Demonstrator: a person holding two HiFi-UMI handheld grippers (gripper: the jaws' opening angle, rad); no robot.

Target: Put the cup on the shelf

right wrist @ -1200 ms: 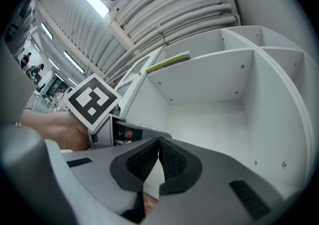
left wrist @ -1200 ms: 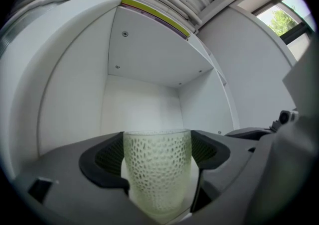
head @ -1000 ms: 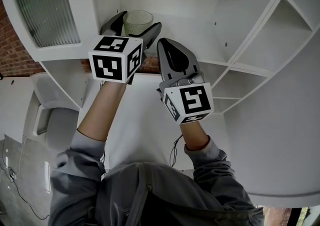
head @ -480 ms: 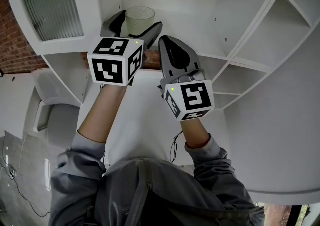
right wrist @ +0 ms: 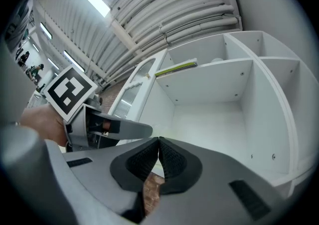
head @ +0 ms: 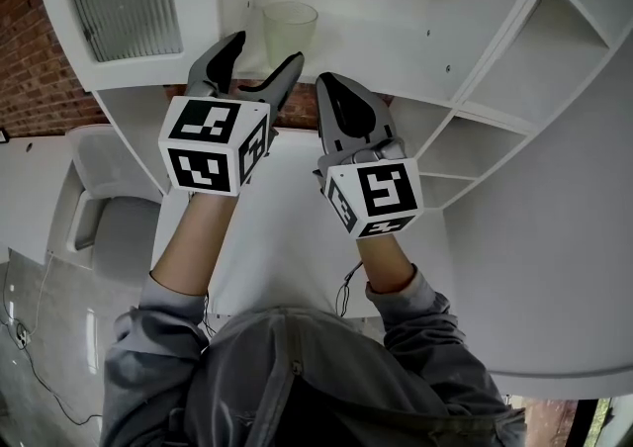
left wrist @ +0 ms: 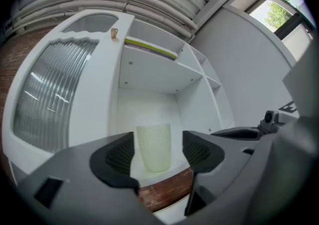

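White shelf unit is standing against a brick wall. Pale speckled cup is sitting upright on the shelf board, near its front edge. Left gripper is hanging just before it, jaws apart though they have just been closing a little, nothing between the pads. Right gripper is waiting alongside, jaws pressed together, empty.

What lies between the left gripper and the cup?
Only bare shelf, seen in the left gripper view. The left gripper, its jaws just closing a little, holds nothing; the cup stands beyond it.
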